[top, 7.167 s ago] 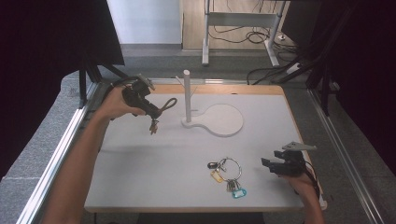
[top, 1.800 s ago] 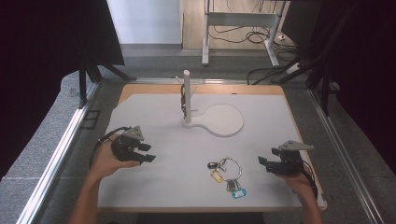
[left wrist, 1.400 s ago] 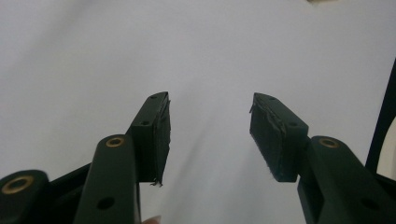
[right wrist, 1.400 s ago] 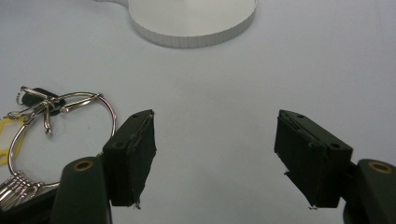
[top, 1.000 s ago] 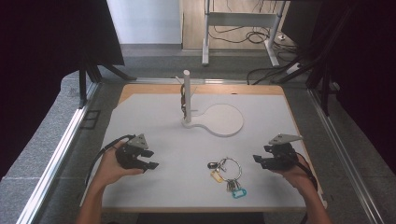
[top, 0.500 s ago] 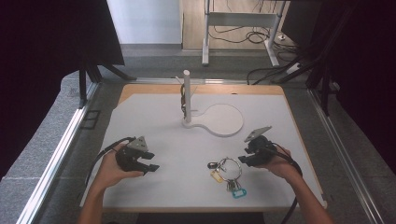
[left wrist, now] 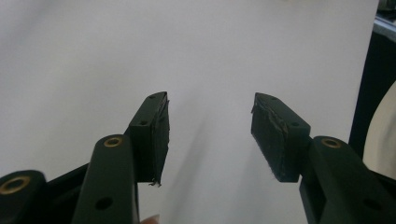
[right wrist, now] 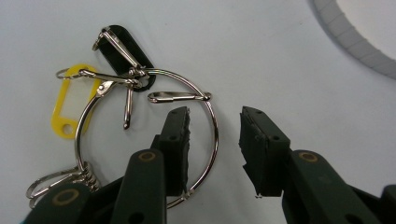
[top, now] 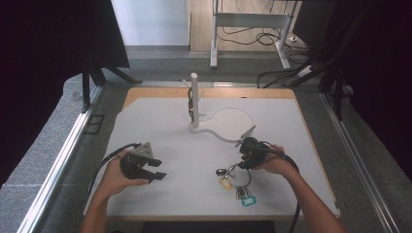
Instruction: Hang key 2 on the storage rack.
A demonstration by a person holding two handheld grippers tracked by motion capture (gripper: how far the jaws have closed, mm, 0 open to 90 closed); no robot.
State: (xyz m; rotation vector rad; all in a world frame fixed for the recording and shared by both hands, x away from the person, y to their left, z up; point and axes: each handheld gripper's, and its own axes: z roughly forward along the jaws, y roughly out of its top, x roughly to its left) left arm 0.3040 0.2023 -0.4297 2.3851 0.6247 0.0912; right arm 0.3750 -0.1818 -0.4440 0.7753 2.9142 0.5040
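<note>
Two grippers over a white table (top: 160,116), one in each of the person's hands.

Left gripper (top: 156,169): lower left of the high view, held in the left hand (top: 119,175), low over bare table. Jaws spread wide, nothing between them. In the left gripper view its pads (left wrist: 159,135) face each other across plain white surface; a dark edge and a pale curved shape sit at the far right of that frame, too cropped to identify.

Right gripper (top: 241,161): lower centre-right of the high view, right hand (top: 272,164) behind it, cable trailing toward the bottom edge. Tips are down at the key ring (top: 236,174). In the right gripper view, jaws parted, not yet closed; the large steel ring (right wrist: 211,135) runs between the two pads, just beside the left one. Whether it touches that pad, cannot tell.

Key ring: lower centre of the high view, flat on the table. Carries a yellow tag (right wrist: 72,106), a black tag (right wrist: 123,46), several snap hooks (right wrist: 175,97) and smaller split rings (right wrist: 56,184). A blue tag (top: 247,199) lies at its near end in the high view.

White post (top: 194,99) on a rounded white base (top: 228,127), upper centre of the high view, apart from both grippers. The base's rim shows at the upper right of the right gripper view.
</note>
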